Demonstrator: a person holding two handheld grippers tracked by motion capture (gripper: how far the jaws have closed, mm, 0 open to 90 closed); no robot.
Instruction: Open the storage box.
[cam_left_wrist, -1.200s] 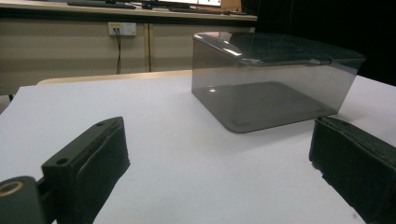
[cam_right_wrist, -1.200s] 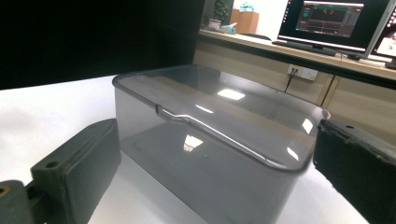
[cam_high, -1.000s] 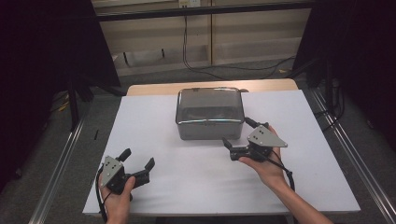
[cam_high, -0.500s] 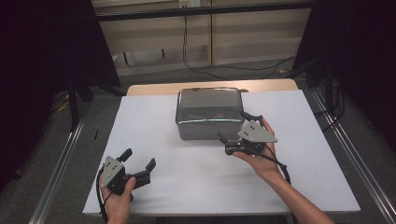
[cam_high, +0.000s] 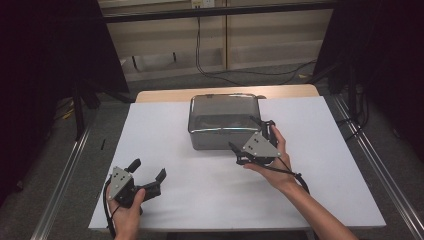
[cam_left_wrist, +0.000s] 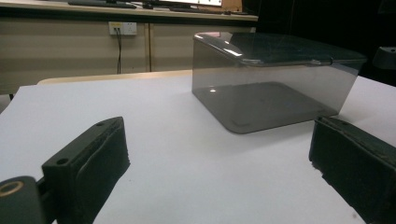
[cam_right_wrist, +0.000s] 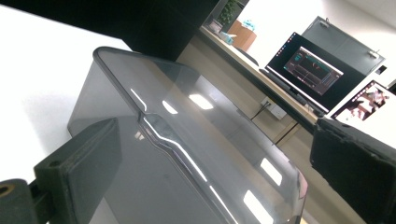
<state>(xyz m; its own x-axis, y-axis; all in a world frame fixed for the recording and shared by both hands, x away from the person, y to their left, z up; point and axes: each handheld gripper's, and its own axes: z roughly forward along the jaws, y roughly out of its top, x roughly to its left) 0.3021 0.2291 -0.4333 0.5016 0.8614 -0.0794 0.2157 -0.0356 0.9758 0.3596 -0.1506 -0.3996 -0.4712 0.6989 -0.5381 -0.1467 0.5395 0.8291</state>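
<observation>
We've got the lidded box (cam_high: 224, 121) sitting center frame on the white tabletop (cam_high: 165, 125), our right claw (cam_high: 248, 151) tilted and spread wide at its near right corner to line up on the lid edge, while the left claw (cam_high: 148, 176), also agape, waits lower left.

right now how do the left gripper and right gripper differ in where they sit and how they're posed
The left gripper is near the table's front left corner, well short of the box; the right gripper is right at the box's front right corner. The left gripper looks level across the table at the box's side; the right gripper is tilted and looks along the lid edge. Both are open, hand-held and hold nothing.
</observation>
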